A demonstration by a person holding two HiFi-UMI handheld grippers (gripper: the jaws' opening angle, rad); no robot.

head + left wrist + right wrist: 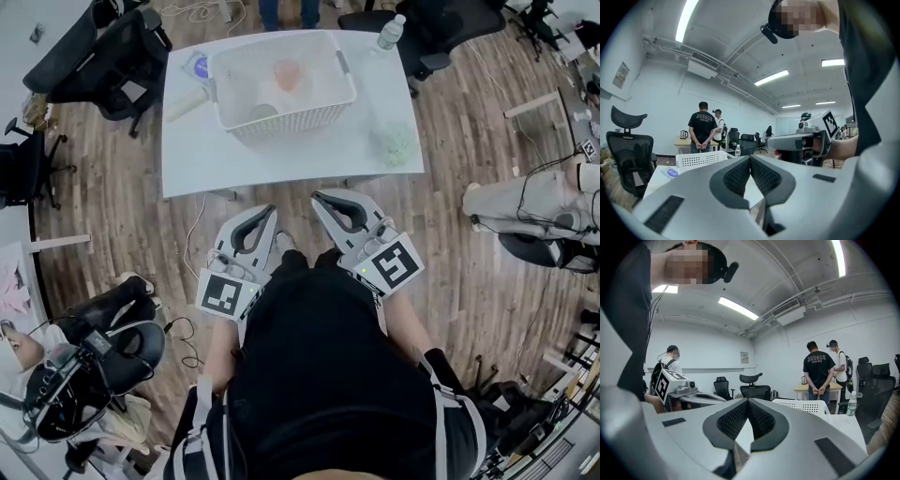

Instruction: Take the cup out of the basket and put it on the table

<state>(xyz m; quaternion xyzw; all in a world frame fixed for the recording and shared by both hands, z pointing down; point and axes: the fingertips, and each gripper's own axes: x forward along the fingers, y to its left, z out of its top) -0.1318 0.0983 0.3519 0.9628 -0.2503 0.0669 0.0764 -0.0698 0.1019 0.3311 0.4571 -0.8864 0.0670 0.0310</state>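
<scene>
In the head view a white perforated basket [328, 101] stands on the white table [281, 155]. Inside it lies a pale pink cup [287, 75], with a greyish round item [263, 112] nearer the front wall. My left gripper [265, 212] and right gripper [322, 199] are held close to my body, short of the table's near edge and well away from the basket. Both are shut with nothing between the jaws. The left gripper view shows the left gripper [750, 158] pointing toward the basket [701, 159]. The right gripper [747, 401] also faces the basket [804, 405]. The cup is hidden in both gripper views.
A water bottle [391, 33] stands at the table's far right corner, a crumpled greenish item [396, 143] lies right of the basket, and a blue-marked packet [198, 66] lies to its left. Office chairs [103, 56] ring the table. Two people [819, 371] stand beyond it.
</scene>
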